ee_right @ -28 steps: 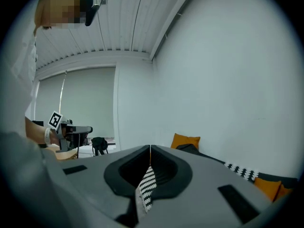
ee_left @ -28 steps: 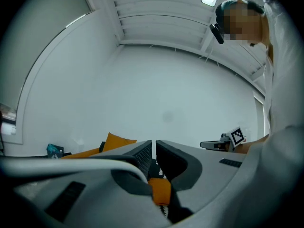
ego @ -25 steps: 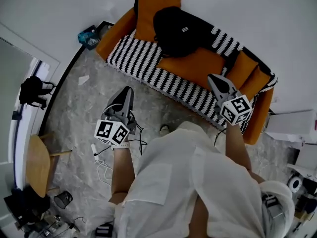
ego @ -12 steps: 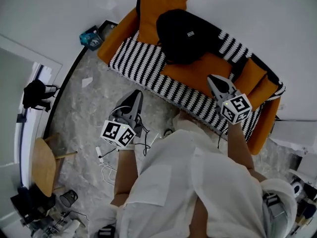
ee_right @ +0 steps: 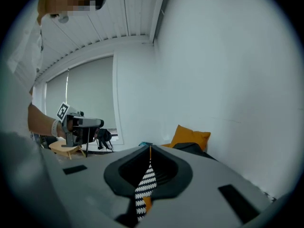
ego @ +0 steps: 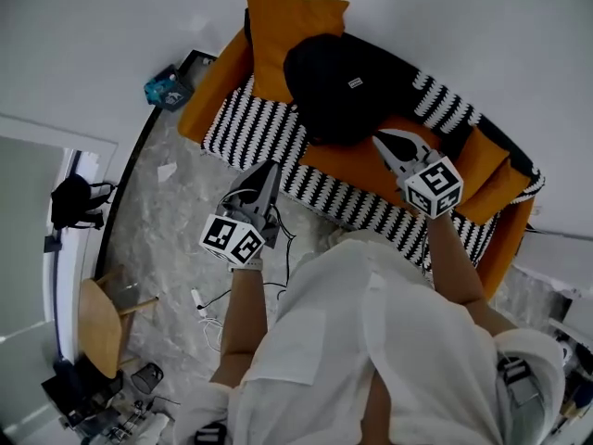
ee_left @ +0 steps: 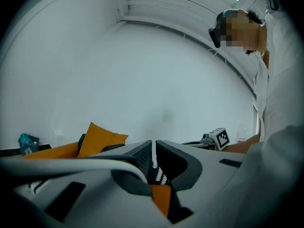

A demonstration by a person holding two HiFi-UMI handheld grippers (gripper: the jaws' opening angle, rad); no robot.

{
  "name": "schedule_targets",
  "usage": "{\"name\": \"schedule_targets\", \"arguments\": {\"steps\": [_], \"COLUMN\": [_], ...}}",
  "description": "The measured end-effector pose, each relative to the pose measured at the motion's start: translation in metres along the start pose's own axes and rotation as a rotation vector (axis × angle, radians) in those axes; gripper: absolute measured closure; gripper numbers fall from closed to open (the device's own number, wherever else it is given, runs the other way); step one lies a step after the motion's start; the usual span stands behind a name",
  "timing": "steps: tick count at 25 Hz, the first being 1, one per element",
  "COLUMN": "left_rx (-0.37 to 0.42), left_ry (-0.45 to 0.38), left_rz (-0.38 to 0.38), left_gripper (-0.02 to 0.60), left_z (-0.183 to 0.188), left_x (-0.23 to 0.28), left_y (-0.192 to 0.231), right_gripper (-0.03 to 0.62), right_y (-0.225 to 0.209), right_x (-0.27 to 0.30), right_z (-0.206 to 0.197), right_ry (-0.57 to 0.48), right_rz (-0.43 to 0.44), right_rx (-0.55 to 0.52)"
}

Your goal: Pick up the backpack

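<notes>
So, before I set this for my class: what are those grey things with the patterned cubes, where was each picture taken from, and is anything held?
A person holds a tool with two jaws in each hand: the left gripper and right gripper; the cubes are part of them. One picture looks down from a camera on the person's head; the other two look along each gripper's own jaws. A black backpack lies on a striped sofa with orange cushions. Both pairs of jaws are shut, holding nothing.
</notes>
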State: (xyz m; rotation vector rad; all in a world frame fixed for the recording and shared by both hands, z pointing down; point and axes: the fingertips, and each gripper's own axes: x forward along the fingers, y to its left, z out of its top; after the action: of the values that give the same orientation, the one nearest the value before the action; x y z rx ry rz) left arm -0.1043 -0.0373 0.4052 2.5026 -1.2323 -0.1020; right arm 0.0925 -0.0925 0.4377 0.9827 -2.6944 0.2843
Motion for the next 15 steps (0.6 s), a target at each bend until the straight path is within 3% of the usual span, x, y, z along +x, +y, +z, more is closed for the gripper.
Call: {"name": "schedule_targets", "arguments": {"steps": [15], "left_rx": [-0.032], "left_ry": [0.073], "left_rz": [-0.059], "left_gripper": [0.537], "left_z": [0.000], "left_x": [0.096], "left_y": [0.072], "right_gripper": [0.572], "right_y": [-0.077], "right_x": [0.095], "right_z": [0.013], "right_ry": [0.020], "right_rz": [0.023], "right_rx": [0.074]}}
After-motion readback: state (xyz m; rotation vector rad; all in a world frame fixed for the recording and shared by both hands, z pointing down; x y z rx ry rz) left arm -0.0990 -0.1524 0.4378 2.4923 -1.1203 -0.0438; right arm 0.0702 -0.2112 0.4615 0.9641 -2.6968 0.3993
